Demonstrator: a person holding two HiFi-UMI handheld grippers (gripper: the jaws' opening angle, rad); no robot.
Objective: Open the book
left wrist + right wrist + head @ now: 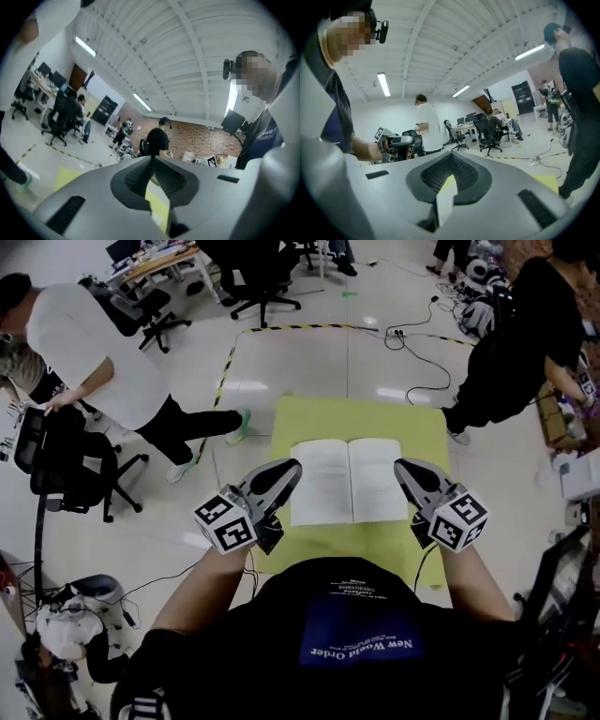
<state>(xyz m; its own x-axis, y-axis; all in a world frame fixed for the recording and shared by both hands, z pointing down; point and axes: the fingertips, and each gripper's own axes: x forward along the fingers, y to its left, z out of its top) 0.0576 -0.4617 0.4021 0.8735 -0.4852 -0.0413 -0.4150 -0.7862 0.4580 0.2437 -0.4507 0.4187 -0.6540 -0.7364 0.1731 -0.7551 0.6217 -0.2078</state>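
The book (349, 481) lies open and flat on the yellow-green table (309, 418), both white pages facing up. My left gripper (292, 468) is held up over the book's left edge and points right; its jaws are together with nothing between them. My right gripper (401, 467) is held up over the right edge and points left, also shut and empty. In the left gripper view the left gripper's tips (151, 160) meet, with the table's yellow showing through the gap below them. The right gripper view shows the right gripper's tips (451, 154) closed and, beyond them, the left gripper (396, 140).
A person in a white shirt (94, 343) bends over a black office chair (66, 456) at the left. Another person in black (525, 334) stands at the table's right. Cables (412, 343) and striped floor tape (225, 367) lie beyond the table. Desks and chairs stand further back.
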